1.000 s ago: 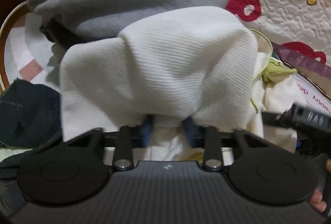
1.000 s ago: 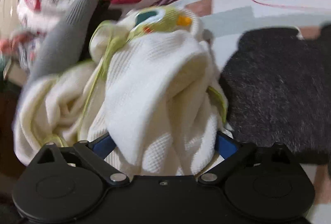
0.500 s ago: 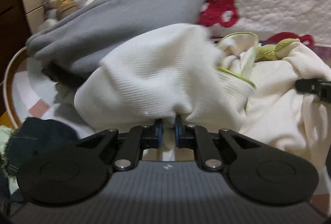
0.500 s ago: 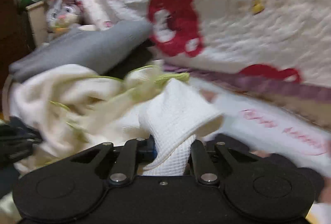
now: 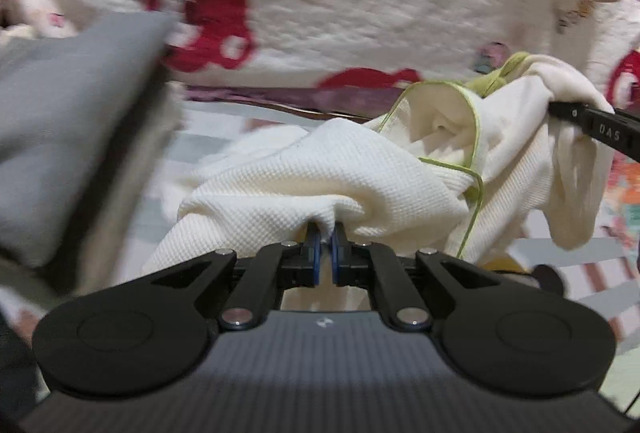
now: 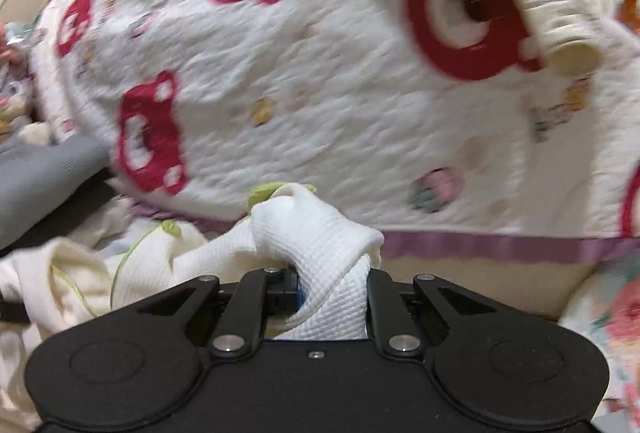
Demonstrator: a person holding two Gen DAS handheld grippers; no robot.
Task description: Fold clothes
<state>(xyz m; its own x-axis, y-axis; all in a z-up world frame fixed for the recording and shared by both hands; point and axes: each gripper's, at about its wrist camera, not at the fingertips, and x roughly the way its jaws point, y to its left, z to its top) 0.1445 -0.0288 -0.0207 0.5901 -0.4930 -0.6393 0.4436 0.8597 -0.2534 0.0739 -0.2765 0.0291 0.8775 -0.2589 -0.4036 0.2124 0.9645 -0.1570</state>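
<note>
— Both grippers have the garment (image 5: 320, 185); it hangs between them, bunched, above the mat (image 5: 224, 137). My left gripper (image 5: 325, 233) is clenched on a pinch of the waffle cloth, pads nearly meeting. My right gripper (image 6: 332, 273) is closed on a thick wad of the same cloth, so its jaws stand wider.

— How do you judge it will handle?

— Light and soft, I think. No stiffness at all: it sags and creases wherever it is not held. The weave looks grippy, so I expect little slip, though it may stretch.

— Where would you take hold?

— By the green trim (image 5: 474, 157), or a corner. That piping marks the true edge. Right now I hold mid-cloth bunches, not hems, so I cannot tell how the garment is oriented.

— Room to move?

— Tight. A grey cloth (image 5: 72, 137) crowds my left, close by. The quilt (image 6: 340, 81) rises just behind, across both views. The striped mat shows bare below and to the right, which I judge the best open patch for spreading out.
</note>
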